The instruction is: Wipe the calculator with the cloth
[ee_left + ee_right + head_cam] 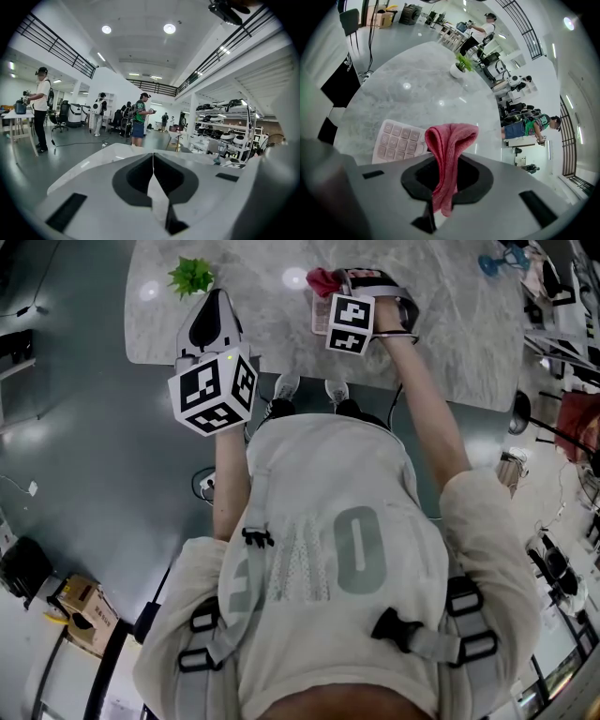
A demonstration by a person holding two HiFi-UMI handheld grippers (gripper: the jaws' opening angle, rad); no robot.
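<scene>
Pinkish-red cloth (pixel 449 154), pale pink calculator (pixel 396 143), grey-veined marble table (pixel 417 84), green plant (pixel 464 61)

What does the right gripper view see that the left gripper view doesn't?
Only the right gripper view shows the pink cloth pinched in the right gripper, the calculator lying on the marble table, and a small green plant. Only the left gripper view shows the left gripper, shut with nothing in it, and shelves beyond. Both show the big hall with people standing around, including one in a green top.
</scene>
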